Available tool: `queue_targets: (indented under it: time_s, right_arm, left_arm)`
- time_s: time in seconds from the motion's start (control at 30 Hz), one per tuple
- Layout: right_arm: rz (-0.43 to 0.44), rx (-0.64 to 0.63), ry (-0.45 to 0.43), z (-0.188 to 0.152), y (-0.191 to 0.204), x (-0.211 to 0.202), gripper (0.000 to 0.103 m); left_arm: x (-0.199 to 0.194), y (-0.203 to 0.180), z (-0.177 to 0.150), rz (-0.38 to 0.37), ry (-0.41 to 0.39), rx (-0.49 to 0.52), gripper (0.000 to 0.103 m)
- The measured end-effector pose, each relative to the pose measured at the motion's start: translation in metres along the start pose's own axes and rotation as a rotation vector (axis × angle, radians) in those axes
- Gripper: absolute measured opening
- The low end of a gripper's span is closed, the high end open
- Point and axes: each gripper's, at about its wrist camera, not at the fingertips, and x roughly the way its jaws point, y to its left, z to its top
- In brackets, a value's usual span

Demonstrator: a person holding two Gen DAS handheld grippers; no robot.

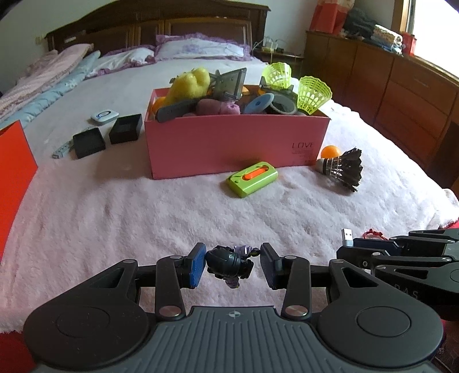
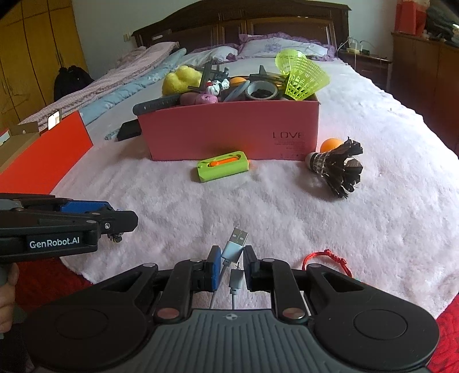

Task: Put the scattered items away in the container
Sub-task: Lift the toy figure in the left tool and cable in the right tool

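- Now, the pink box (image 1: 235, 143) sits far up the bed (image 1: 114, 206), already heaped.
- Left gripper (image 1: 233, 262) has its jaws clamped on a small dark figurine (image 1: 226, 262); right gripper (image 2: 232, 265) pinches a USB cable (image 2: 233, 246).
- Carry both high over the near wall and release into gaps, not atop the shuttlecocks (image 1: 312, 93).

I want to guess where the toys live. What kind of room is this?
A bedroom, most likely. There is a big bed with a dark wooden headboard, frilly lilac pillows, and a brown wooden dresser beside it.
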Motion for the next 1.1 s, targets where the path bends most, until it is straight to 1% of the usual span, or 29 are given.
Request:
queue_targets:
  time_s: [0.87, 1.1]
  right_arm:
    - [0.007, 0.020, -0.047, 0.011, -0.004, -0.010, 0.018]
    - [0.013, 0.020, -0.068, 0.021, -0.004, -0.014, 0.018]
  left_arm:
    - [-0.011, -0.001, 0.015, 0.002, -0.037, -0.001, 0.042]
    - [-0.020, -0.003, 0.026, -0.002, -0.072, 0.013, 0.042]
